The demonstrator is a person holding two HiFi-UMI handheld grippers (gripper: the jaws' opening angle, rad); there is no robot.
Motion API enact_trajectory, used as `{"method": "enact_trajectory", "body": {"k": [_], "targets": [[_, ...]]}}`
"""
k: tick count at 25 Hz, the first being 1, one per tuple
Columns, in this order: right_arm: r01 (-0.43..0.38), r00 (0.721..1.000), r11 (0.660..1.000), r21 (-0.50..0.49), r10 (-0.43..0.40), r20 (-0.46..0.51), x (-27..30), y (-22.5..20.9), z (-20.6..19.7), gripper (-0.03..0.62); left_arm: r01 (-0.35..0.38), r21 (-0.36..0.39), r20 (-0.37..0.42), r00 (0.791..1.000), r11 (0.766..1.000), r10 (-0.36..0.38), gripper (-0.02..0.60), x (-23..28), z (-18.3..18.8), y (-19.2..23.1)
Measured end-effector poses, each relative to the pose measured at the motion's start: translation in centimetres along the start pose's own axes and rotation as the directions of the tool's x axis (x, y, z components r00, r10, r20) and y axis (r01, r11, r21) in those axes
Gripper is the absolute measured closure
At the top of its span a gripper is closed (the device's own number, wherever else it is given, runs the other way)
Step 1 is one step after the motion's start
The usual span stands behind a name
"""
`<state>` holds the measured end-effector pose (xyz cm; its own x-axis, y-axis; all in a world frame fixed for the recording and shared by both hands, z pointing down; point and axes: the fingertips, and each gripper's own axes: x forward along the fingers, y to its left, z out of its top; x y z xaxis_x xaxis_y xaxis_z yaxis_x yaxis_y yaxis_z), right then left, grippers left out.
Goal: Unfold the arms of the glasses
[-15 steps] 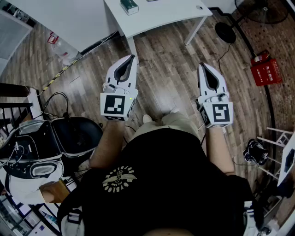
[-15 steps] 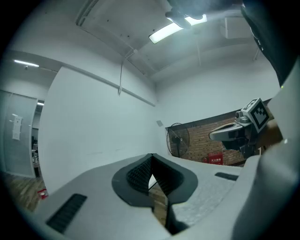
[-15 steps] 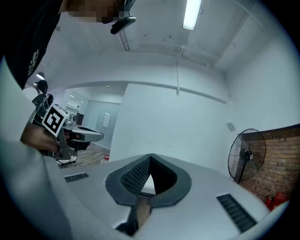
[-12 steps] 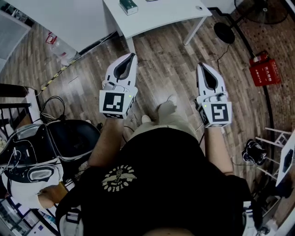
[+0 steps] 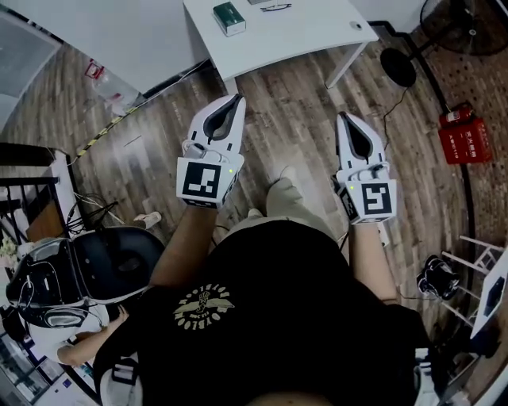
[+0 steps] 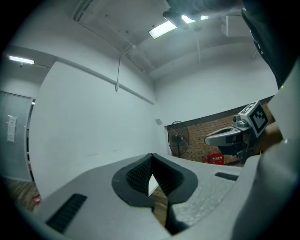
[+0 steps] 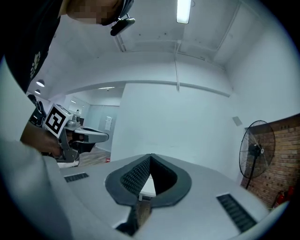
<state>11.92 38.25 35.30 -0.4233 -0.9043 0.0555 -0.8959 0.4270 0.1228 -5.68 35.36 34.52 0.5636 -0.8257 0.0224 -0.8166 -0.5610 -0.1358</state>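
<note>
Nearest, at 6 o'clock: a black-shirted torso (image 5: 278,317), forearms reaching out over the wood floor (image 5: 294,119). Left gripper (image 5: 236,101) at 11 o'clock, right gripper (image 5: 343,118) at 1 o'clock, both level, each claw closed tip to tip on nothing. Farthest, at 12 o'clock: a white table (image 5: 302,36) bearing a green box (image 5: 229,17) and, just past it at the frame's top edge, a thin dark shape that looks like the glasses (image 5: 275,7), well apart from both grippers.
</note>
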Motion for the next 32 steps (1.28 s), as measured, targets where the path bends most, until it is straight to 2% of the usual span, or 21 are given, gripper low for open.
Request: {"method": "enact_trajectory", "body": {"k": [3, 11, 16, 19, 25, 32], "targets": [[-0.012, 1.0, 1.0, 0.01, 0.012, -0.004, 2.3, -1.3, -0.5, 0.594, -0.005, 0.016, 0.017, 1.0, 1.0, 0.005, 0.575, 2.3, 0.4, 0.6], [-0.036, 0.998, 0.998, 0.061, 0.039, -0.039, 6.4, -3.7, -2.7, 0.594, 0.03, -0.03, -0.027, 0.999, 0.999, -0.031, 0.575, 6.8, -2.0, 1.7], [-0.041, 0.998, 0.996, 0.073, 0.045, -0.043, 8.2, -5.2, -3.5, 0.594, 0.05, -0.031, -0.056, 0.997, 0.998, -0.052, 0.575, 9.0, -3.6, 2.2], [-0.037, 0.998, 0.996, 0.081, 0.041, -0.049, 9.3, -6.4, -3.8, 0.594, 0.046, -0.033, -0.036, 0.998, 0.998, -0.047, 0.575, 10.5, -3.3, 2.5], [-0.048, 0.997, 0.995, 0.089, 0.052, -0.05, 11.1, -8.8, -3.9, 0.594, 0.034, -0.004, -0.045, 0.998, 0.999, -0.035, 0.575, 13.4, -2.9, 2.8], [-0.076, 0.997, 0.995, 0.071, 0.077, -0.004, 13.6, -12.0, -2.1, 0.594, -0.004, -0.004, -0.034, 0.999, 1.0, 0.004, 0.577, 16.9, -1.1, 3.8]]}}
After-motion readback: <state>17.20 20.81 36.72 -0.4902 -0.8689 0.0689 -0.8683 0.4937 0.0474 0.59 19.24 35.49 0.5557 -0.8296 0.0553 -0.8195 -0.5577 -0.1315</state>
